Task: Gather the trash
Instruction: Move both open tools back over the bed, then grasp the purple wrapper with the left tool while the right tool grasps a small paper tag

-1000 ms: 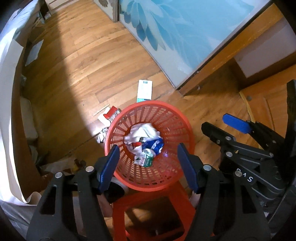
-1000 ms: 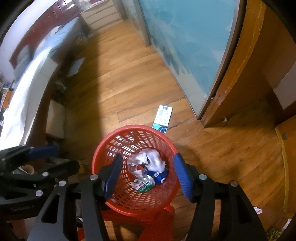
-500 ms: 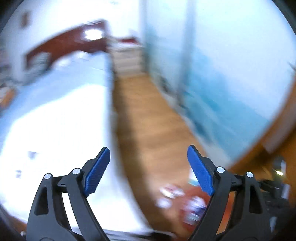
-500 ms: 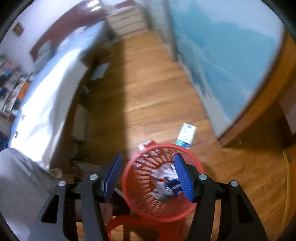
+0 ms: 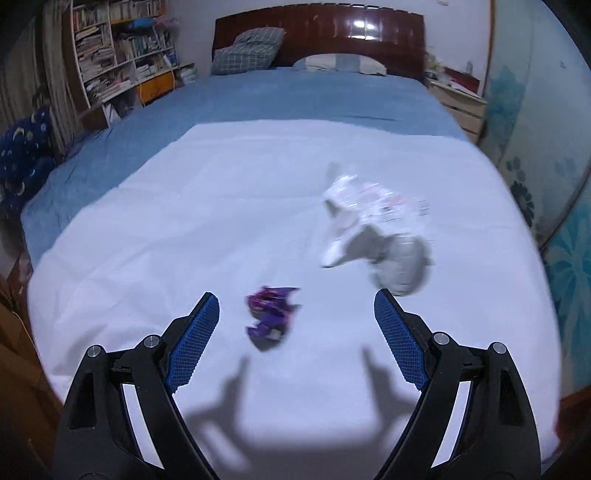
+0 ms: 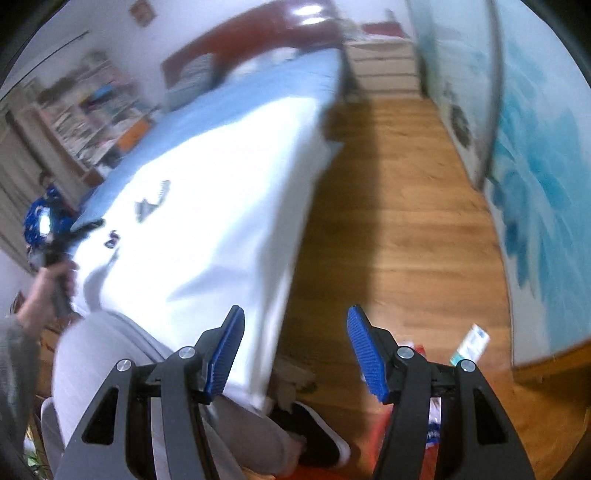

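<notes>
In the left wrist view a crumpled purple wrapper (image 5: 271, 317) lies on the white sheet (image 5: 184, 229) of the bed, just ahead of my open, empty left gripper (image 5: 295, 343). A larger crumpled white and grey bag (image 5: 373, 229) lies further ahead to the right. My right gripper (image 6: 295, 350) is open and empty above the bed's edge and the wooden floor. The red basket (image 6: 421, 435) shows only partly behind its right finger. Both pieces of trash show small and blurred in the right wrist view, the purple wrapper (image 6: 110, 238) and the white bag (image 6: 151, 201).
A blue-and-white carton (image 6: 471, 345) lies on the wooden floor (image 6: 399, 221) by the blue flowered sliding door (image 6: 535, 177). The person's leg and dark shoe (image 6: 314, 435) are below the right gripper. A bookshelf (image 5: 118, 62) and headboard (image 5: 321, 33) stand beyond the bed.
Both grippers have swung up and left from above the red basket. The left one now faces the bed and its trash; the right one faces the bed edge and floor.
</notes>
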`<control>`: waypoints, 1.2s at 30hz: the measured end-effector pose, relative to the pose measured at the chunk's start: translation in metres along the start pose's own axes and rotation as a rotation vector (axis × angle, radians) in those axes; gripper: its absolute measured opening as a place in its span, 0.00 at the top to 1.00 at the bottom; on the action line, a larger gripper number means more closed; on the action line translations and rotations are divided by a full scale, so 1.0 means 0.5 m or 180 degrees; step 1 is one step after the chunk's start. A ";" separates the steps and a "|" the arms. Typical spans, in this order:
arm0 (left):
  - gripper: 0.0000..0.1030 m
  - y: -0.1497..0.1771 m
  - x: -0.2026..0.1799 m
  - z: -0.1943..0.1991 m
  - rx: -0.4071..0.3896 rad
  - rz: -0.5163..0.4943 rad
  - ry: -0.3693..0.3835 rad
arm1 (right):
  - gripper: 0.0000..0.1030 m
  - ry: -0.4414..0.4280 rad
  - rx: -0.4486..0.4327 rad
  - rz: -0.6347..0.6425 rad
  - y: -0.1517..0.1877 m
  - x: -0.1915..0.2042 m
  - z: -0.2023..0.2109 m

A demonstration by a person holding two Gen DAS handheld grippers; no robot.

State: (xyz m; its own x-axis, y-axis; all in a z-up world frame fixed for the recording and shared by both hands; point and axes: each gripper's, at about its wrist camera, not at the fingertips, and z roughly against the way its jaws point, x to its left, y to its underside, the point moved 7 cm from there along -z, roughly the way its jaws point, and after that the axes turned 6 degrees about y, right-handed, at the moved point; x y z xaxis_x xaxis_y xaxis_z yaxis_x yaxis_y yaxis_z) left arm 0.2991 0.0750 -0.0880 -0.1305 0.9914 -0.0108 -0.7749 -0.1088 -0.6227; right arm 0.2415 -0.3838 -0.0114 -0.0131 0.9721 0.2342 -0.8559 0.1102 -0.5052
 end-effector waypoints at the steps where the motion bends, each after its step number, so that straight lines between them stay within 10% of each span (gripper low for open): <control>1: 0.17 0.005 0.012 -0.020 0.0015 0.0019 -0.0008 | 0.43 -0.0023 -0.0027 0.0037 -0.018 0.031 -0.003; 12: 0.19 0.027 0.060 -0.110 0.0509 0.0437 0.0306 | 0.42 -0.0252 -0.0264 0.0938 -0.203 0.411 -0.094; 19: 0.68 0.024 0.080 -0.120 0.0369 0.0551 0.0415 | 0.32 -0.0437 -0.0342 0.1679 -0.316 0.737 -0.275; 28: 0.75 0.027 0.081 -0.097 0.0286 0.0513 0.0563 | 0.36 0.0010 0.0121 0.1811 -0.294 0.847 -0.494; 36: 0.76 0.016 0.073 -0.082 0.0181 0.0549 0.0632 | 0.83 -0.0171 0.0144 0.1627 -0.276 0.856 -0.516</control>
State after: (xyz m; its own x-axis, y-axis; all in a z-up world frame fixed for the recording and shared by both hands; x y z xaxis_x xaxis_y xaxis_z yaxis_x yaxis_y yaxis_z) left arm 0.3134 0.1133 -0.1254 -0.1443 0.9521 -0.2696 -0.7860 -0.2758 -0.5533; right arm 0.4875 0.0705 -0.0555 -0.4610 0.8874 0.0096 -0.7548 -0.3863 -0.5302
